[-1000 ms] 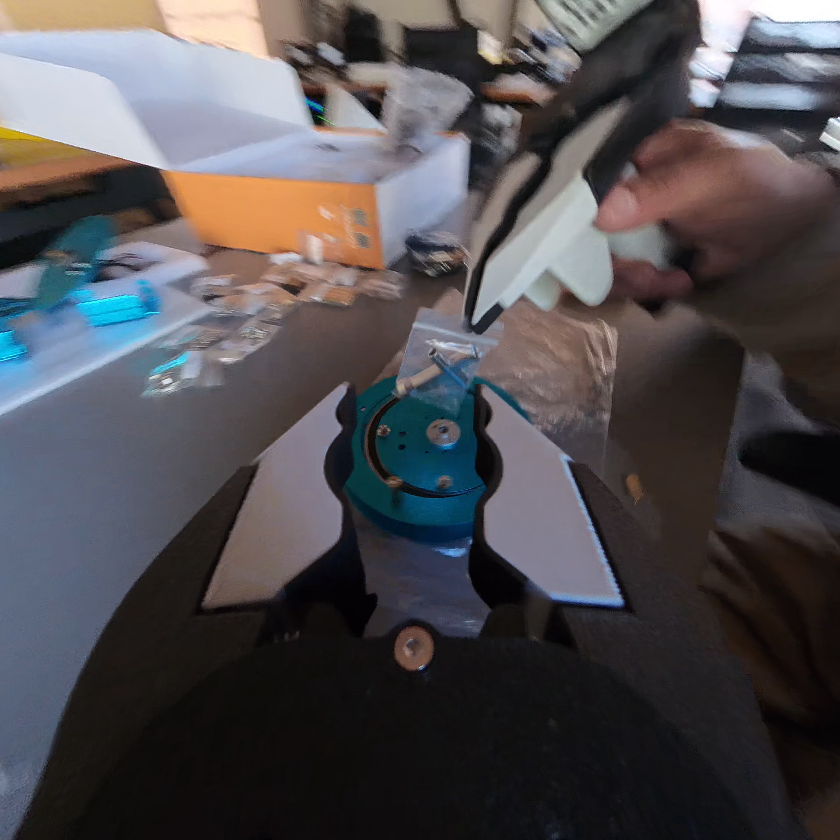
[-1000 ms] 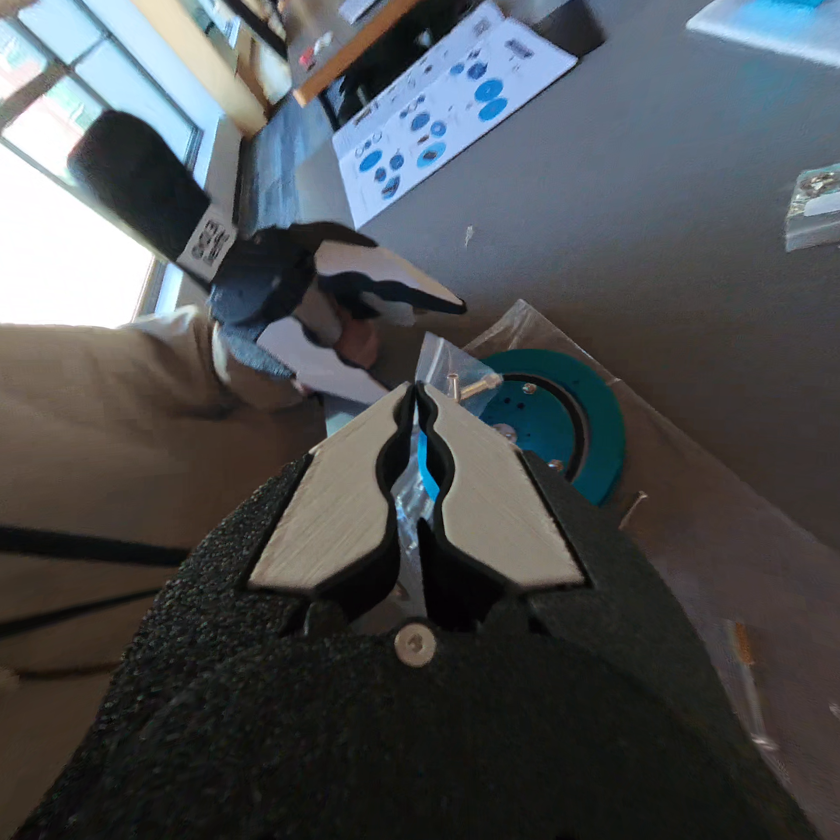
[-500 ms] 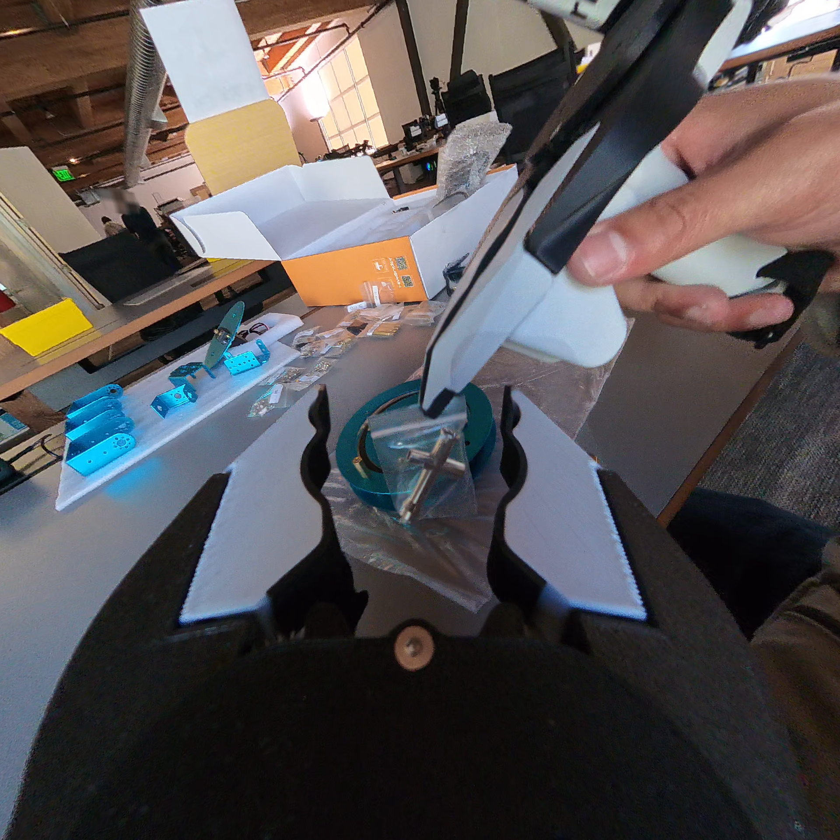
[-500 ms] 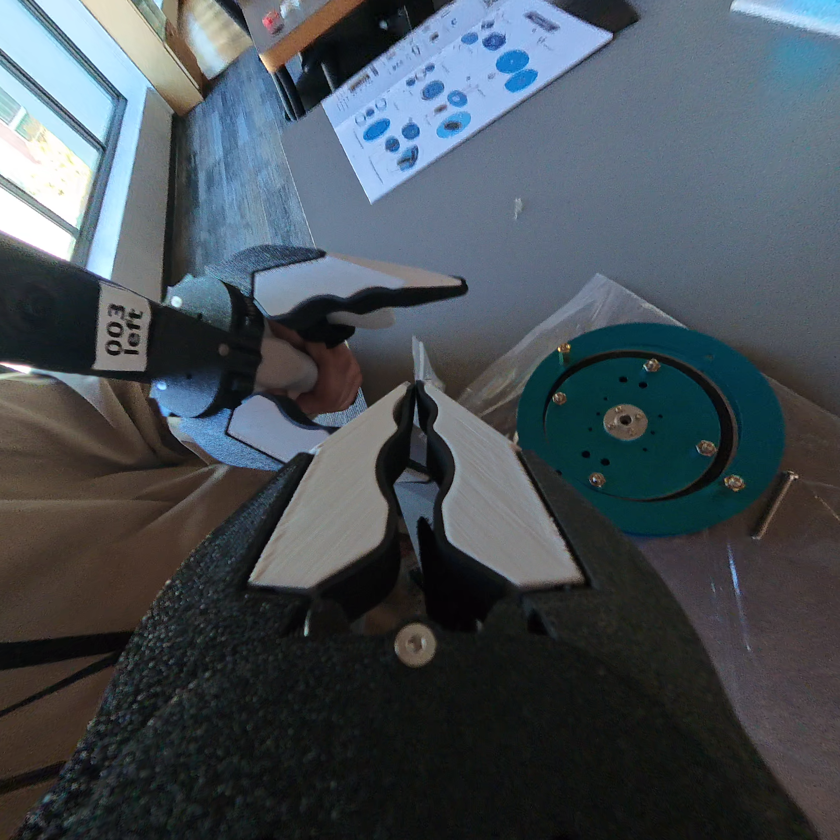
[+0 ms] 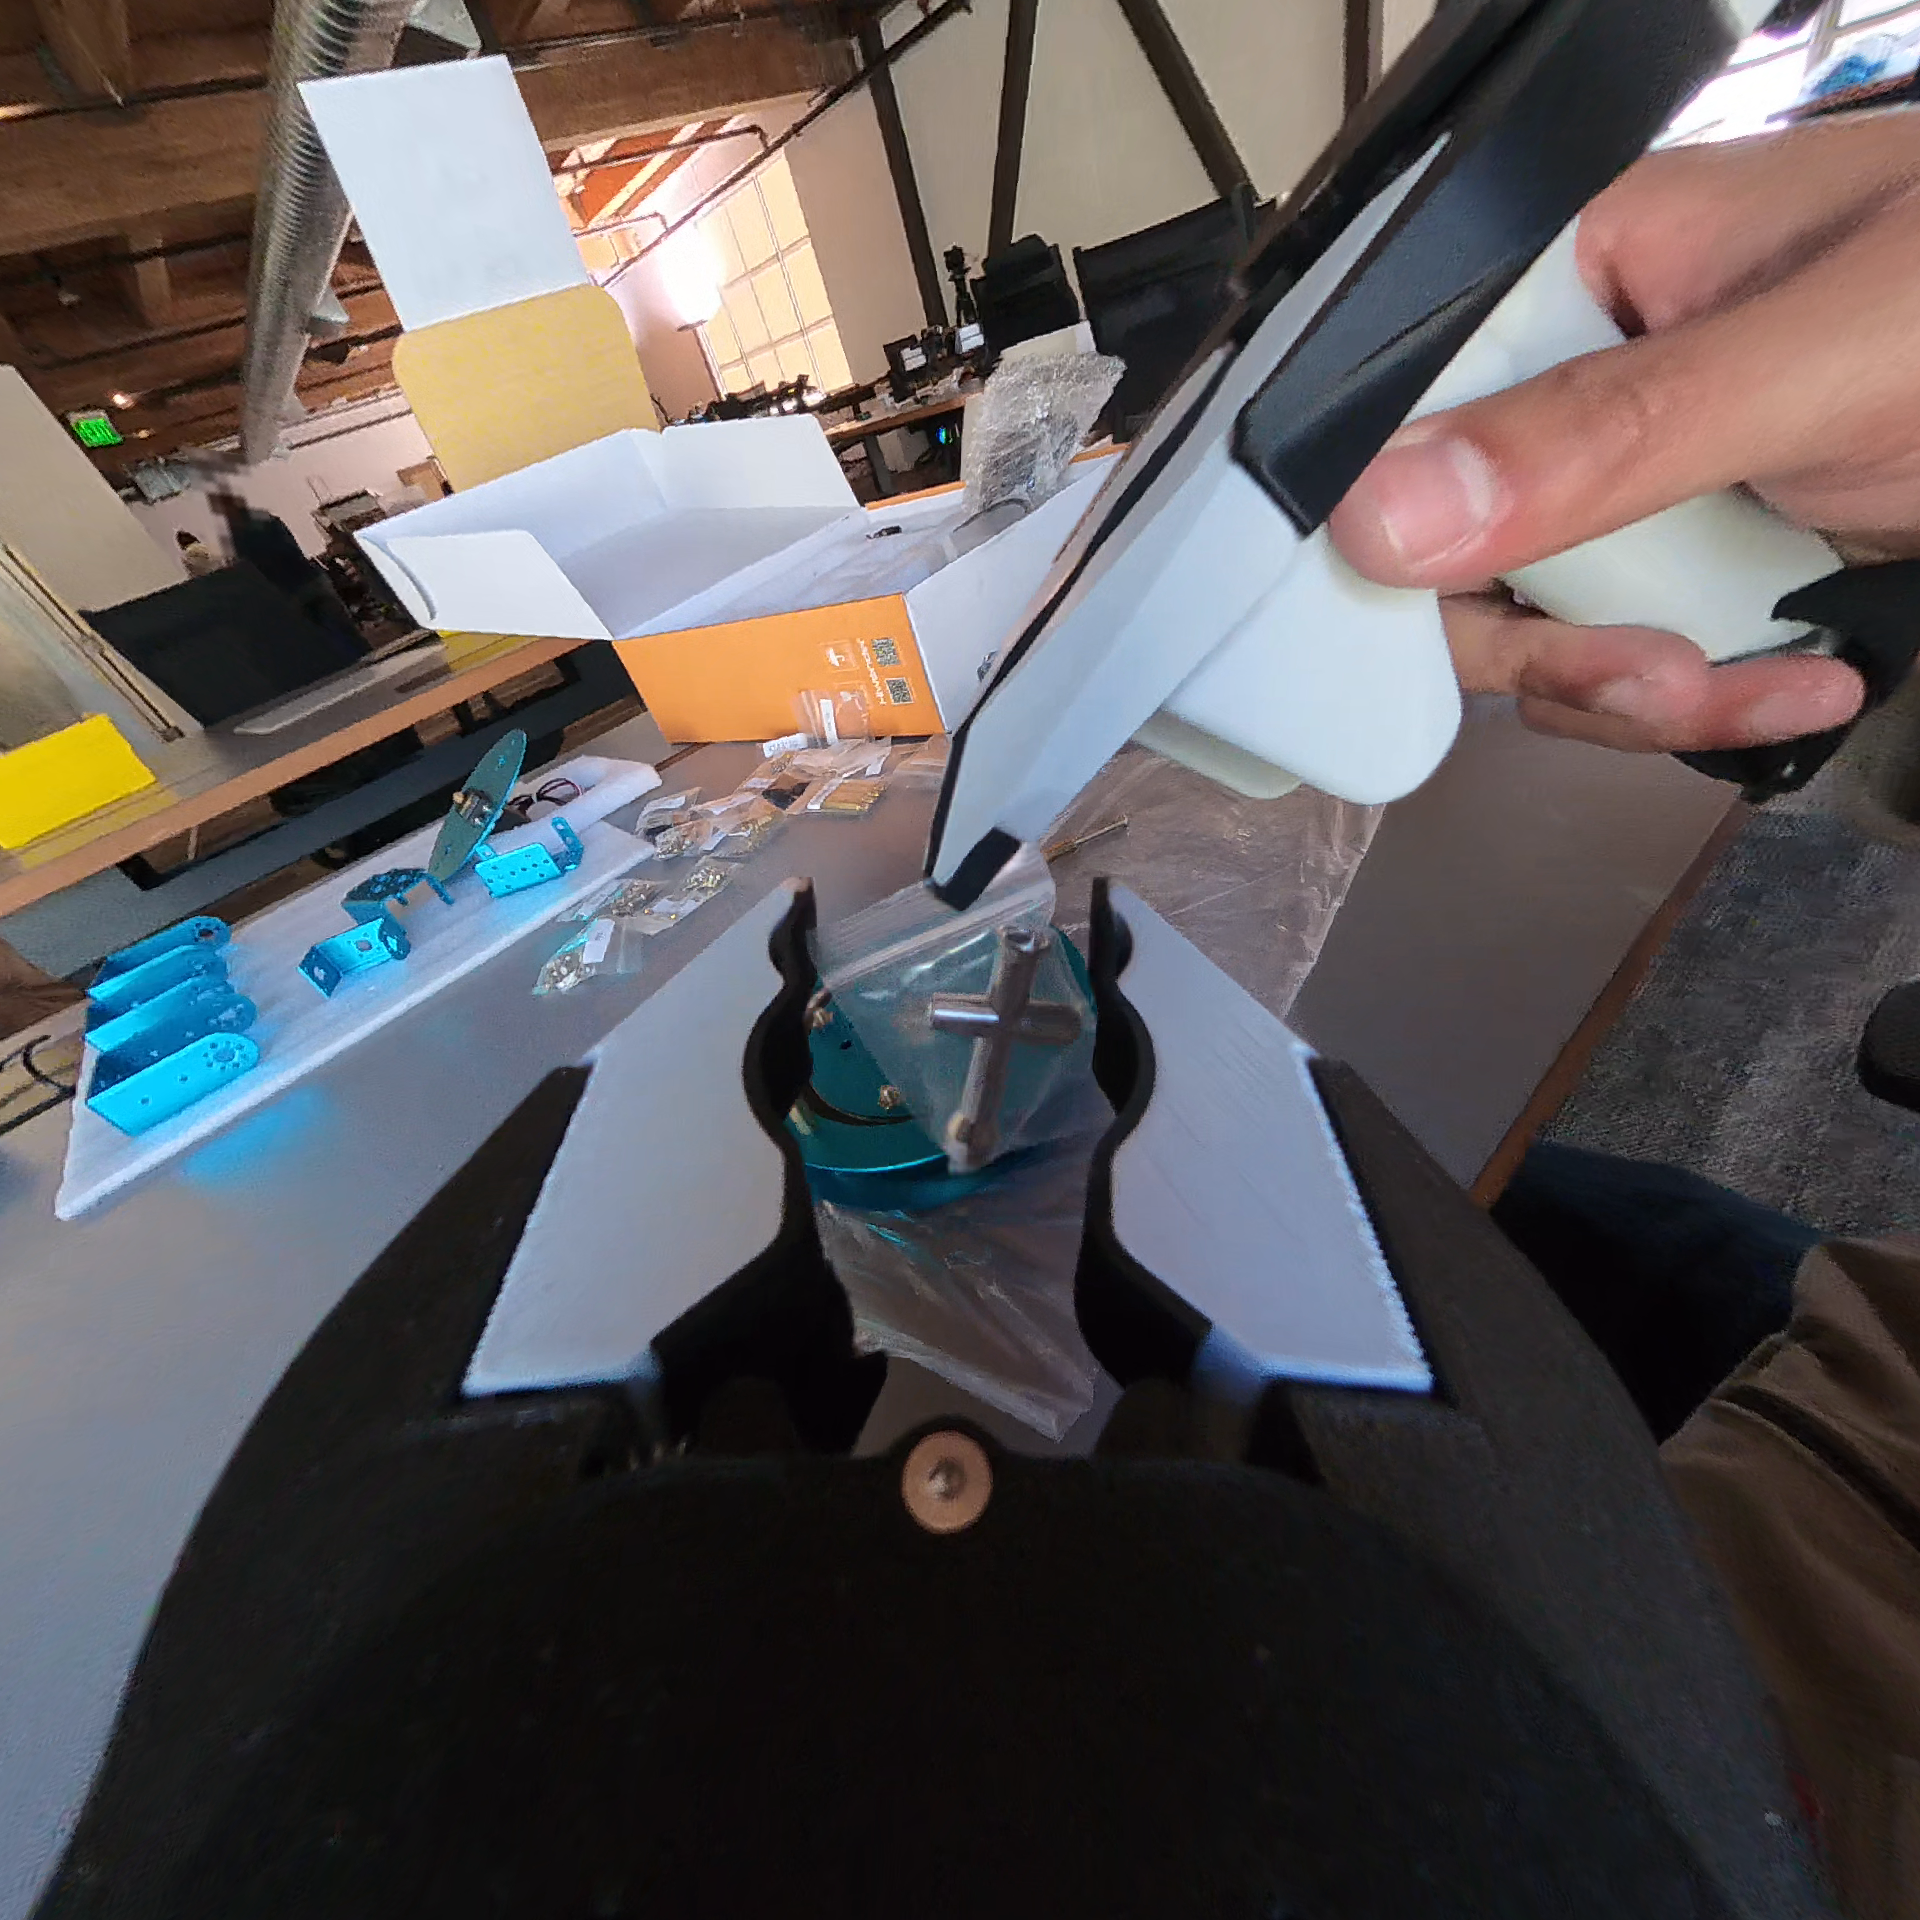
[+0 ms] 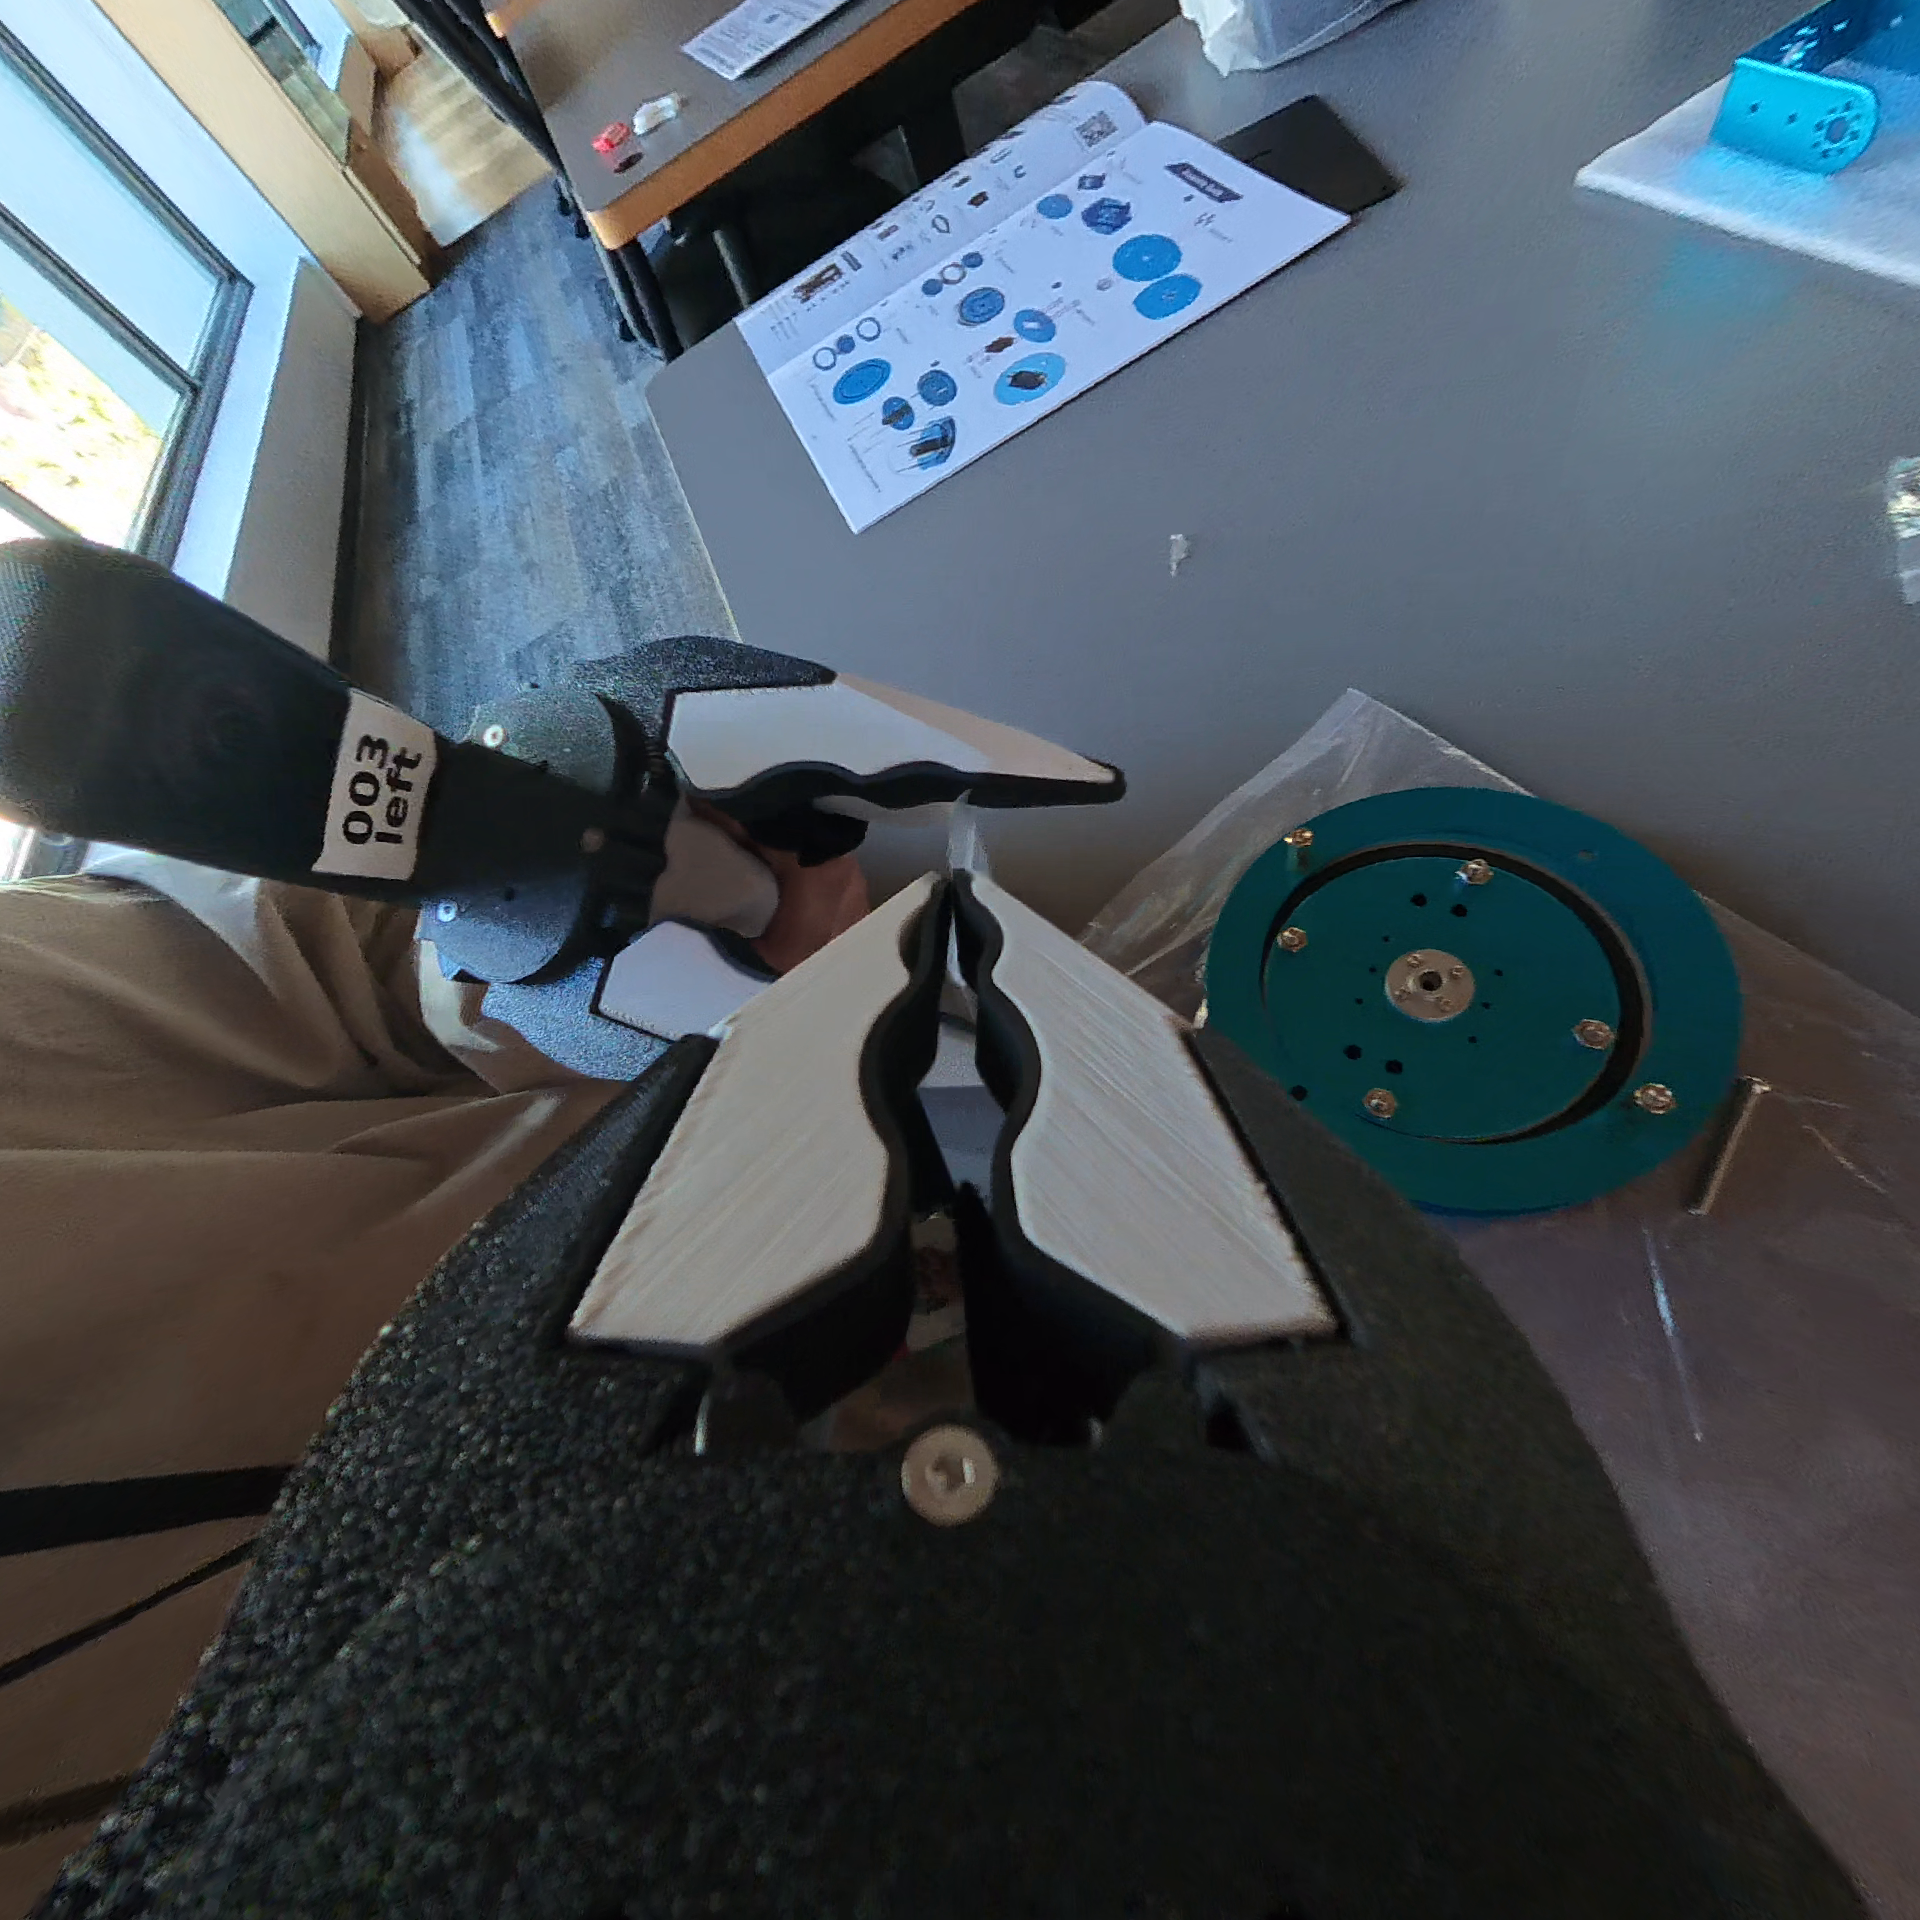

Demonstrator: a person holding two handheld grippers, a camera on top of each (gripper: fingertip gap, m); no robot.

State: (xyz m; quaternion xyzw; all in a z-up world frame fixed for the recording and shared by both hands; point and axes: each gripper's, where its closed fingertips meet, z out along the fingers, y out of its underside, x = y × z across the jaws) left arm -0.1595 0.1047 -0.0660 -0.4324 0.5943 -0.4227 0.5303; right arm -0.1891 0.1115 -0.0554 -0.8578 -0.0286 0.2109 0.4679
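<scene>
My right gripper (image 6: 951, 888) is shut on the top edge of a small clear bag (image 5: 966, 1039) that holds a grey cross-shaped metal tool (image 5: 1003, 1023). The bag hangs in the air between the open fingers of my left gripper (image 5: 945, 904), and I cannot tell whether it touches them. In the left wrist view the right gripper (image 5: 971, 868) comes down from the upper right, in a person's hand. In the right wrist view only a sliver of the bag (image 6: 961, 842) shows. A teal metal disc (image 6: 1455, 1018) lies below on a large clear plastic bag (image 6: 1340, 748).
A loose screw (image 6: 1725, 1143) lies by the disc. An open instruction booklet (image 6: 1039, 301) lies farther back on the grey table (image 6: 1455, 540). A white foam sheet (image 5: 312, 1060) bears blue brackets. Small hardware bags (image 5: 727, 821) lie before an open orange box (image 5: 790, 665). The table's edge (image 5: 1600, 997) is at the right.
The right gripper has lifted the small bag off the teal disc and up between the left gripper's open fingers. The left gripper has tilted up and steadied.
</scene>
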